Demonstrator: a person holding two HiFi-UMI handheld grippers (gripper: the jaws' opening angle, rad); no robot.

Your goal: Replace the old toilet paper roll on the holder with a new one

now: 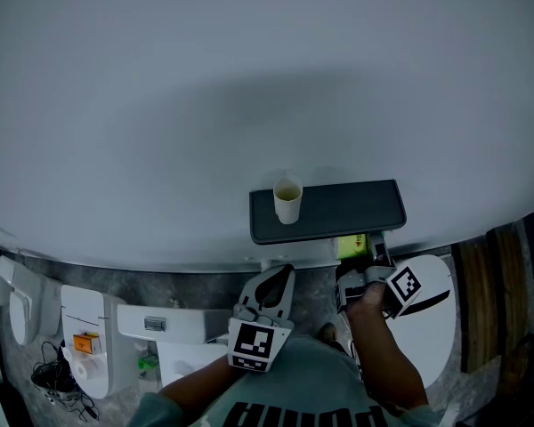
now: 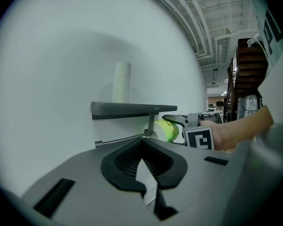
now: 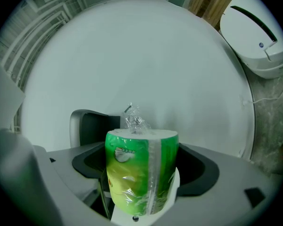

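Holder: a dark shelf (image 1: pixel 347 210) on the pale wall (image 1: pixel 249 105), with a thin bar (image 2: pixel 120 140) slung beneath it; from here the bar looks bare
Old roll: only a cardboard tube (image 1: pixel 287 201), standing upright on top of the shelf toward its left end, off the bar
New roll: a toilet paper roll (image 3: pixel 139 173) sealed in green plastic wrap, held just beside the holder's post, under the shelf's right part
Right hand: the right tongs (image 1: pixel 363 265) are pinching the wrapped roll by its sides, with the wrap's twisted tail pointing at the wall
Left hand: the left tongs (image 1: pixel 285 276) are pressed together but for a pale sliver between the pads, gripping nothing I can make out, below the shelf and apart from it
Stage: I'd say half done, with the core off and the fresh roll not yet threaded
Risk, wrap: the film covers the roll's ends, so I doubt it will slide onto the bar until it's torn off; forcing it would crumple the roll or strain the bar
Risk, grip: the plastic looks slick, so the roll could slip out and drop toward the white toilet (image 1: pixel 440 314) on the right
Risk, side: the bar's free end seems to be on the left and the roll sits at the post end, so it needs carrying round
Risk, tube: a knock on the shelf could topple it
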